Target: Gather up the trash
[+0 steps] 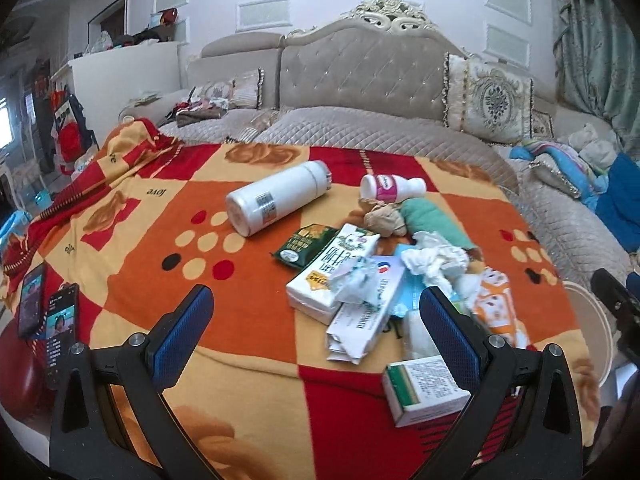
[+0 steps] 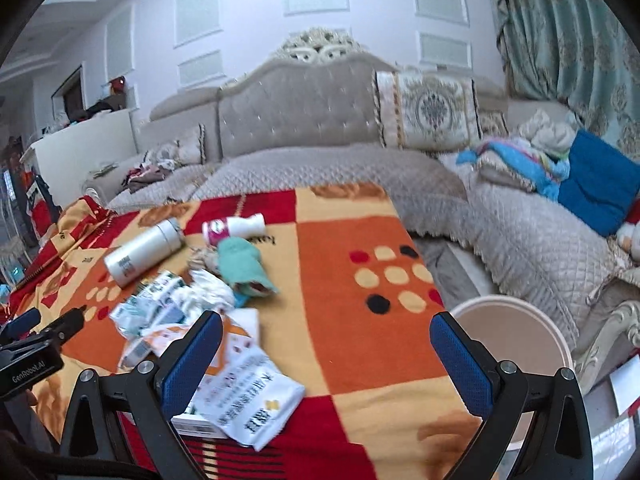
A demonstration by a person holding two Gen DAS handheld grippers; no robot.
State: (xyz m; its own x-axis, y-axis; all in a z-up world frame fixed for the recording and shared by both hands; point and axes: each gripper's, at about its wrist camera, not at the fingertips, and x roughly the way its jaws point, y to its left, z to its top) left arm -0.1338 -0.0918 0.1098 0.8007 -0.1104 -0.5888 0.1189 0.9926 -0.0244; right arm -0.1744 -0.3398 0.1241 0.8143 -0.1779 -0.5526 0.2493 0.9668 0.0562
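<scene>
A heap of trash lies on the orange, red and yellow blanket (image 1: 248, 364): a milk carton (image 1: 332, 272), crumpled tissue (image 1: 434, 260), a green snack packet (image 1: 302, 242), a small green-and-white box (image 1: 424, 390), a small white bottle with a pink label (image 1: 392, 188) and a teal cloth (image 1: 434, 220). My left gripper (image 1: 316, 312) is open above the blanket, just before the heap. My right gripper (image 2: 326, 340) is open over the blanket, right of the heap (image 2: 180, 300), holding nothing. A white paper packet (image 2: 256, 400) lies near its left finger.
A white thermos flask (image 1: 276, 200) lies left of the heap. Two phones (image 1: 48, 312) lie at the blanket's left edge. A round beige bin (image 2: 508, 344) stands off the blanket's right edge. A grey quilted sofa (image 2: 320, 168) with cushions runs behind.
</scene>
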